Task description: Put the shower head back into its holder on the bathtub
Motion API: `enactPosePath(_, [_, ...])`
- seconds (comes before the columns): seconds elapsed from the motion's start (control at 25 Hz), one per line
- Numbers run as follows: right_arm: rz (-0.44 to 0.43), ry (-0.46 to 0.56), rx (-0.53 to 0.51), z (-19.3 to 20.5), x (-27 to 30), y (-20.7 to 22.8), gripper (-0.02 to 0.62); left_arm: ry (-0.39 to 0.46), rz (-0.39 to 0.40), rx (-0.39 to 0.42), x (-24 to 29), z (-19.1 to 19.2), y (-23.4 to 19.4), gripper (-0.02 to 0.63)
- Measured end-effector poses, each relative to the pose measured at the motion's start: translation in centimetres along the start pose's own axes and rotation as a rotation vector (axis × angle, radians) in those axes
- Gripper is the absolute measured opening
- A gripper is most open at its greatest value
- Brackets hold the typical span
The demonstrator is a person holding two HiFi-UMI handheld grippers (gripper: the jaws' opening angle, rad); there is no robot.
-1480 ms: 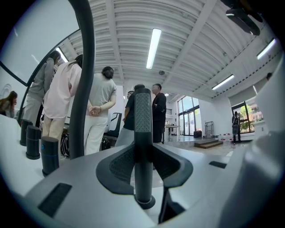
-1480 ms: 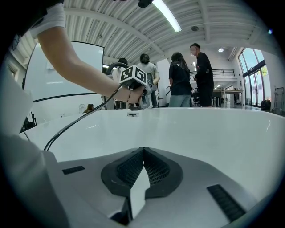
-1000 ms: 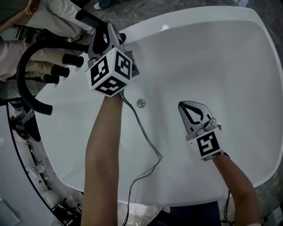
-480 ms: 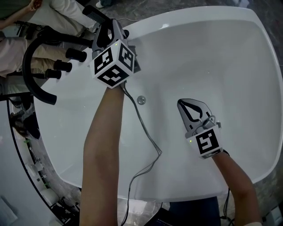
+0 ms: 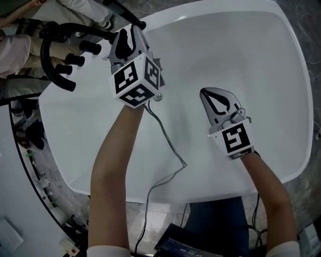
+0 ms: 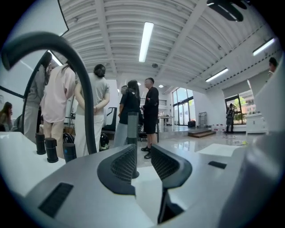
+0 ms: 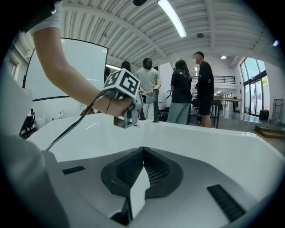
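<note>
The shower head [image 5: 125,12] is a slim dark rod standing upright on the white bathtub's rim [image 5: 165,20]. In the left gripper view the same shower head [image 6: 132,129] shows through the gap between the jaws, just beyond the fingertips. My left gripper [image 5: 129,31] [image 6: 142,153] points level at it with its jaws apart. They have just been closing a little, and nothing is pressed between the pads. My right gripper [image 5: 202,92] [image 7: 143,149] hovers over the middle of the tub, shut and empty.
A black arched spout [image 5: 47,60] [image 6: 67,67] and black knobs [image 5: 75,57] [image 6: 49,149] stand on the rim left of the shower head. The left gripper's cable [image 5: 168,140] trails across the tub. Several people [image 6: 133,107] [image 7: 182,98] stand beyond the tub.
The left gripper has drawn back from the rim; the shower head, which crossed behind its jaws before, now shows whole beyond the tips. The right gripper has risen a little.
</note>
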State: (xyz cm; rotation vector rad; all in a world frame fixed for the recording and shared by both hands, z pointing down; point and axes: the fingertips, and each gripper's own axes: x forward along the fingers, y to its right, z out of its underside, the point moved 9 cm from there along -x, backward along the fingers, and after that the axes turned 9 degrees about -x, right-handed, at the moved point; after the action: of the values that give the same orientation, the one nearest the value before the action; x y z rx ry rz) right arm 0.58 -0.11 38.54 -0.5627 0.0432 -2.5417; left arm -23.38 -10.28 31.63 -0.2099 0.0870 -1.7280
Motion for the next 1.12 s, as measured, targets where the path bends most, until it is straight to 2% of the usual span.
enactPosePath(0.12, [-0.006, 0.003, -0.008, -2.9, -0.9, -0.5, 0.008, -0.052, 0.078, 0.104, -4.8, -0.3, 2.0, 0.030])
enactPosePath(0.2, [-0.012, 0.003, -0.016, -4.8, -1.7, -0.8, 0.008, -0.068, 0.131, 0.153, -8.0, -0.9, 3.1, 0.011])
enactPosePath(0.24, [-0.013, 0.004, -0.022, -5.8, -2.1, -0.8, 0.008, -0.075, 0.149, 0.150, -9.4, -1.5, 3.5, 0.008])
enactPosePath(0.32, [-0.007, 0.004, -0.028, -7.8, -3.2, -0.9, 0.008, -0.104, 0.160, 0.098, -11.7, -3.1, 4.1, 0.003])
enactPosePath(0.4, [0.013, -0.005, -0.017, -9.8, -4.6, -0.9, 0.008, -0.170, 0.160, 0.030, -13.6, -4.8, 4.6, 0.003])
enactPosePath(0.48, [0.047, -0.018, -0.002, -12.0, -6.2, -0.7, 0.006, -0.243, 0.142, -0.023, -15.2, -6.3, 5.3, 0.003])
enactPosePath(0.56, [0.090, -0.014, 0.023, -14.5, -7.9, -0.4, 0.006, -0.274, 0.114, -0.062, -16.9, -8.0, 6.2, 0.003])
enactPosePath(0.68, [0.130, -0.015, 0.088, -17.2, -11.0, -1.5, 0.006, -0.320, 0.114, -0.061, -21.0, -9.9, 8.1, 0.003])
enactPosePath(0.8, [0.165, 0.001, 0.146, -19.7, -13.1, -1.3, 0.006, -0.377, 0.155, -0.040, -22.8, -11.4, 9.9, 0.003])
enactPosePath(0.88, [0.187, 0.019, 0.179, -21.5, -14.8, -1.7, 0.008, -0.404, 0.175, -0.058, -24.5, -12.3, 10.7, 0.003])
enactPosePath(1.0, [0.202, 0.036, 0.180, -23.3, -17.3, -2.4, 0.008, -0.411, 0.171, -0.098, -26.8, -14.4, 11.7, 0.003])
enactPosePath(1.12, [0.215, 0.058, 0.166, -25.0, -19.7, -2.8, 0.006, -0.360, 0.160, -0.131, -28.5, -17.2, 12.6, 0.003])
